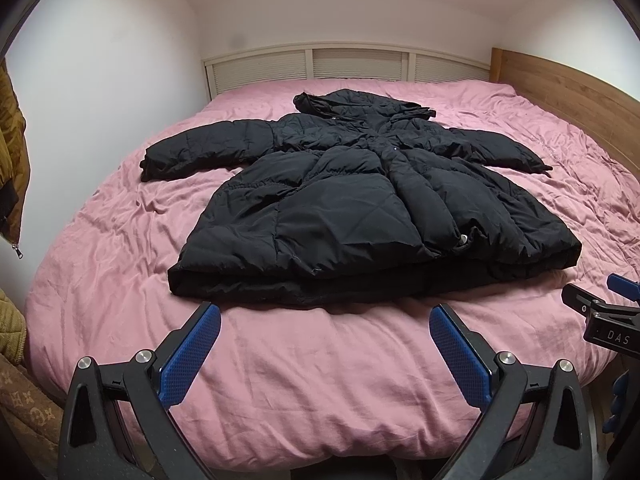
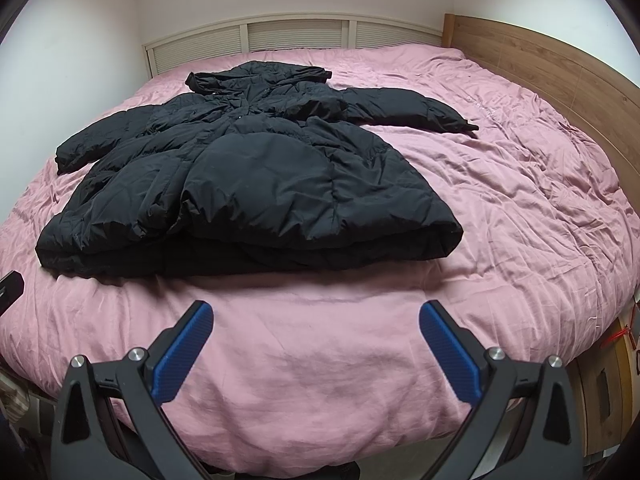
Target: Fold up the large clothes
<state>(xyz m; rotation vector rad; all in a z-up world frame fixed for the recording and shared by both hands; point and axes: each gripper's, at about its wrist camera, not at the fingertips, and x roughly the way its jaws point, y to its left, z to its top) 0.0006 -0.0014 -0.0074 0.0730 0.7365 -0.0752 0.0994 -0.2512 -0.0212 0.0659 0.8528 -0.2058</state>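
Observation:
A large black puffer coat lies spread face up on a pink bed cover, sleeves out to both sides, hood at the far end, hem toward me. It also shows in the right wrist view. My left gripper is open and empty, hovering just short of the hem. My right gripper is open and empty, a little short of the hem's right part; it also shows at the right edge of the left wrist view.
A white slatted headboard stands at the far end and a wooden side panel on the right. A tan jacket hangs at the left edge. Wrinkled pink cover spreads right of the coat.

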